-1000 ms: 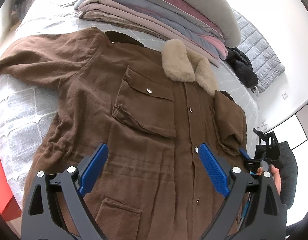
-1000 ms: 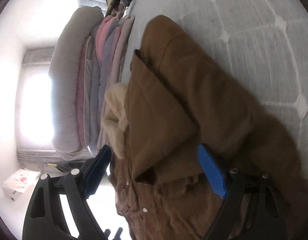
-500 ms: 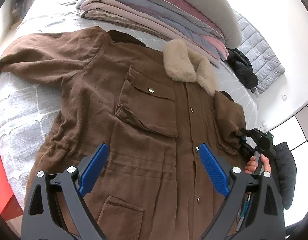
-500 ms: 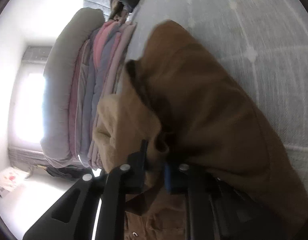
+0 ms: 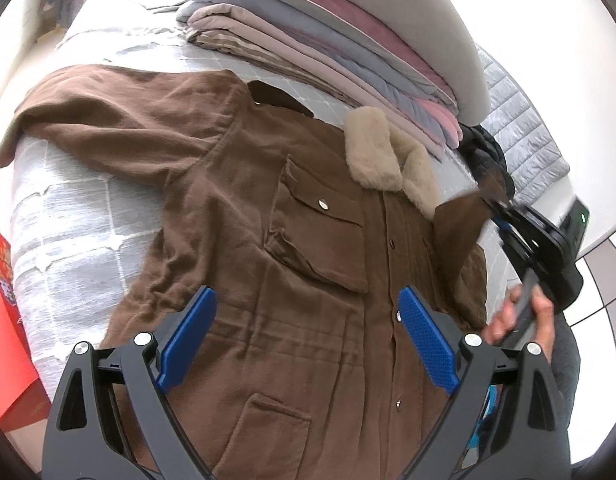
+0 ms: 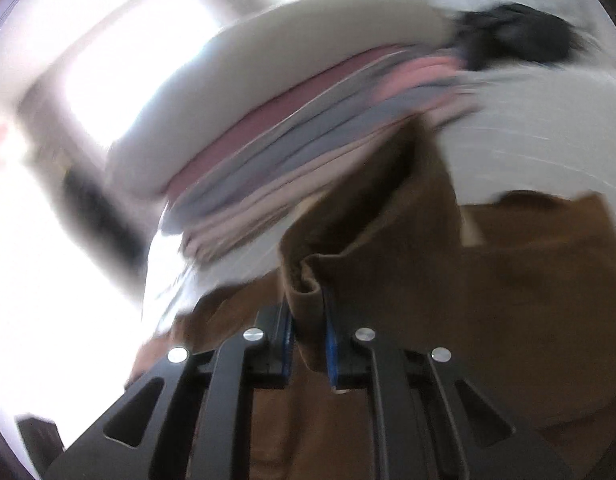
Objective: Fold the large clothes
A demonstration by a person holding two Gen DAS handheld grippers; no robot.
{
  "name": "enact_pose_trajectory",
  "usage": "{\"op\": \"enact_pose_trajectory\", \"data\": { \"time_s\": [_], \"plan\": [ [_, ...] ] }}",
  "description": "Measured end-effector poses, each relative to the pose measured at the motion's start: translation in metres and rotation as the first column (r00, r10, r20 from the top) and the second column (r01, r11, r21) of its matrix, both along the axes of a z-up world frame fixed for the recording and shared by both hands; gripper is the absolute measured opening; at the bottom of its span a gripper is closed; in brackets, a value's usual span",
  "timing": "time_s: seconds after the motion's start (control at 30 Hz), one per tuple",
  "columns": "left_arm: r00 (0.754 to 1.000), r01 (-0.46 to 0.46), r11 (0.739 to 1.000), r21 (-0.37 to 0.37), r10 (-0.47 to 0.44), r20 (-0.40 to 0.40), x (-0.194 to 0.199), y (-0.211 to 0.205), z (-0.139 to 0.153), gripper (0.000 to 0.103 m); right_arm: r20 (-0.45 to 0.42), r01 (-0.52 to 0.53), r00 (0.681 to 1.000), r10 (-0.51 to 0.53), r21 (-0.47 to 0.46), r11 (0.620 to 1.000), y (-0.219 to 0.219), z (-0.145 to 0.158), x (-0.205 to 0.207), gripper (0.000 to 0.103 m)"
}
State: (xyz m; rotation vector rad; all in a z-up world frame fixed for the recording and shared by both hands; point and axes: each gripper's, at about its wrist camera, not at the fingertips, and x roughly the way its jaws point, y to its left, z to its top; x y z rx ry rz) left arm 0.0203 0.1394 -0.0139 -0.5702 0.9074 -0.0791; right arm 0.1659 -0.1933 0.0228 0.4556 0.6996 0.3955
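Right gripper [image 6: 308, 344] pinches the brown jacket [image 5: 268, 260] sleeve edge; left gripper [image 5: 308, 340] hangs wide open, empty, above its front

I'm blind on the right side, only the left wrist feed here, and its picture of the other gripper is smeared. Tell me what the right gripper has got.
Observer: The right gripper is shut on a bunched fold of the brown coat, with cloth pinched between its blue pads.
Operator: Say which part of the coat.
Observer: It looks like the sleeve end; the rolled cuff edge sticks up just past the pads.
Operator: Give me what lies beyond it.
Observer: The stack of folded bedding, with a black garment at its far end. That view is motion-blurred, so finer detail is lost.
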Motion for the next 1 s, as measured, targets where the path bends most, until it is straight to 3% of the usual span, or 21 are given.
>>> {"op": "enact_pose_trajectory", "data": {
  "time_s": [0.1, 0.17, 0.2, 0.27, 0.3, 0.37, 0.43, 0.57, 0.7, 0.77, 0.8, 0.9, 1.0],
  "plan": [
    [1.0, -0.016, 1.0, -0.007, 0.016, 0.006, -0.004, 0.01, 0.001, 0.089, -0.009, -0.124, 0.992, 0.123, -0.124, 0.985, 0.07, -0.012, -0.001, 0.014],
    [1.0, -0.026, 1.0, -0.014, 0.026, 0.006, -0.006, 0.016, 0.001, 0.089, -0.049, -0.193, 0.981, 0.187, -0.249, 0.949, 0.111, -0.036, -0.002, 0.014],
    [1.0, -0.029, 0.999, -0.018, 0.03, 0.006, -0.007, 0.018, 0.001, 0.089, -0.076, -0.216, 0.976, 0.203, -0.288, 0.933, 0.121, -0.047, -0.002, 0.014],
    [0.999, -0.039, 0.999, -0.029, 0.039, 0.004, -0.009, 0.024, 0.001, 0.089, -0.21, -0.3, 0.949, 0.237, -0.354, 0.886, 0.14, -0.087, 0.005, 0.016],
    [0.999, -0.044, 0.998, -0.038, 0.044, 0.004, -0.009, 0.028, 0.001, 0.089, -0.271, -0.338, 0.929, 0.25, -0.353, 0.873, 0.142, -0.107, 0.007, 0.02],
    [0.999, -0.047, 0.998, -0.051, 0.047, 0.006, -0.011, 0.032, 0.003, 0.089, -0.255, -0.335, 0.93, 0.263, -0.305, 0.891, 0.134, -0.106, 0.005, 0.025],
    [0.999, -0.05, 0.997, -0.052, 0.051, 0.013, -0.012, 0.034, 0.005, 0.089, -0.271, -0.354, 0.915, 0.298, -0.189, 0.916, 0.121, -0.097, 0.005, 0.05],
    [0.999, -0.048, 0.997, -0.058, 0.049, 0.015, -0.012, 0.034, 0.005, 0.089, -0.117, -0.336, 0.939, 0.322, -0.135, 0.932, 0.091, -0.061, -0.012, 0.07],
    [0.999, -0.044, 0.998, -0.051, 0.045, 0.009, -0.009, 0.029, 0.004, 0.089, -0.108, -0.274, 0.958, 0.264, -0.094, 0.957, 0.063, -0.06, -0.004, 0.071],
    [0.999, -0.045, 0.998, -0.041, 0.045, 0.004, -0.007, 0.028, 0.002, 0.089, -0.218, -0.256, 0.95, 0.225, -0.128, 0.958, 0.072, -0.079, 0.011, 0.074],
    [0.999, -0.044, 0.998, -0.034, 0.044, 0.003, -0.006, 0.027, 0.001, 0.089, -0.345, -0.297, 0.911, 0.226, -0.167, 0.94, 0.08, -0.106, 0.023, 0.077],
    [0.999, -0.036, 0.999, -0.02, 0.036, -0.005, -0.001, 0.03, -0.004, 0.089, -0.31, -0.34, 0.916, 0.255, -0.259, 0.904, 0.089, -0.1, 0.012, 0.079],
    [0.999, -0.053, 0.996, -0.067, 0.053, -0.005, 0.001, 0.047, -0.006, 0.089, -0.279, -0.375, 0.907, 0.316, -0.192, 0.907, 0.081, -0.074, -0.014, 0.079]
  ]
}}
